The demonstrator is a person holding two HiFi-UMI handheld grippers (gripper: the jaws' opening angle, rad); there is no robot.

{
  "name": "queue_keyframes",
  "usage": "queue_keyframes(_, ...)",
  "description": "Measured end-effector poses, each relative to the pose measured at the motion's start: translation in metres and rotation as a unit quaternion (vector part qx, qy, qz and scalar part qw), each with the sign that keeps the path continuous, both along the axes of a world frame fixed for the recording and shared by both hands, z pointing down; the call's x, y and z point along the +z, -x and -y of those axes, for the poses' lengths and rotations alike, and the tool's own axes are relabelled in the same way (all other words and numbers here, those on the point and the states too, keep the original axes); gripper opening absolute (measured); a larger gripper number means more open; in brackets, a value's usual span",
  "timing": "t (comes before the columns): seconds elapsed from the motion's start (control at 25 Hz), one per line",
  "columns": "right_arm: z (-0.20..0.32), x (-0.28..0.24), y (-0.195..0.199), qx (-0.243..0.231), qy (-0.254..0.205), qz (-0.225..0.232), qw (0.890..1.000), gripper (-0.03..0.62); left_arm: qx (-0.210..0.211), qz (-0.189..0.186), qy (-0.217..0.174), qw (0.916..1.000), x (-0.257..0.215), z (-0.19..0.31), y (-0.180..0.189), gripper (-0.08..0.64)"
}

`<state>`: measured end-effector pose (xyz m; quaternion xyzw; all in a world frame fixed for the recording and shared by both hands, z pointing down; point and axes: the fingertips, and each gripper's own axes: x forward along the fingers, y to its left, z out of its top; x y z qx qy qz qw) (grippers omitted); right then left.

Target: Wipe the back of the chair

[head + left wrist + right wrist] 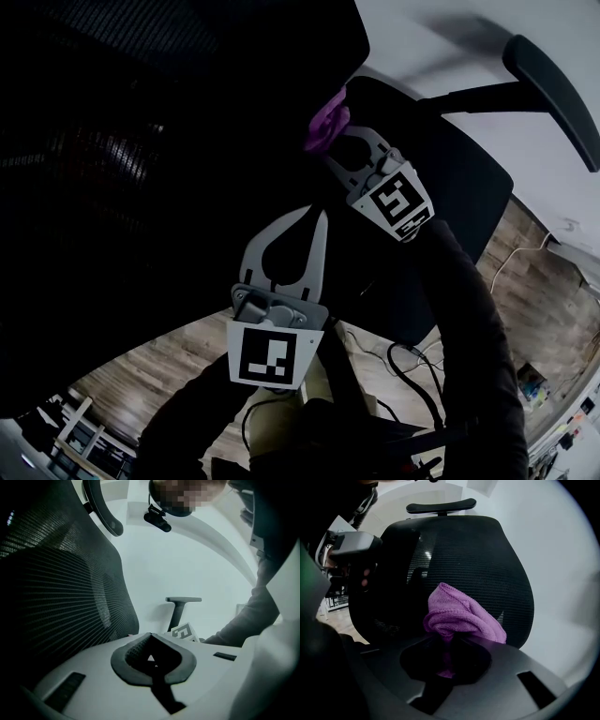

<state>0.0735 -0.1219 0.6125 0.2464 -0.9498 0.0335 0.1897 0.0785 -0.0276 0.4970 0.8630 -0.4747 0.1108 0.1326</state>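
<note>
A black mesh chair back [141, 187] fills the left of the head view. In the right gripper view the chair back [483, 559] stands straight ahead, with a headrest [440, 506] on top. My right gripper [330, 136] is shut on a bunched purple cloth [326, 124] at the back's right edge. The cloth [459, 616] sticks out past the right gripper [447, 637] in front of the mesh; I cannot tell whether it touches. My left gripper [319, 216] sits lower, pointing up beside the back, shut on nothing. From the left gripper [150, 634], mesh [61, 592] rises at the left.
A second black chair panel [450, 178] with a padded rest on a stem [553, 94] lies to the right. Below are wood floor [141, 375], cables [412, 366] and a shelf [75, 431]. My dark sleeve [469, 309] crosses the lower right. A white wall [187, 564] lies behind.
</note>
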Motion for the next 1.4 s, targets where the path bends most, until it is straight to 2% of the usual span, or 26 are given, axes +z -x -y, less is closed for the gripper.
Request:
queue_keyframes(0.72,0.03,0.004,-0.013,0.036,-0.012,-0.008,0.999,0.044,0.006,-0.01,0.013,0.9999,0.006,-0.002,0.002,0.009)
queue_keyframes(1.4,0.053,0.003,-0.03,0.062,-0.029,-0.006,0.998,0.044,0.013,-0.001,0.012,0.9998,0.003,0.002,-0.003,0.009)
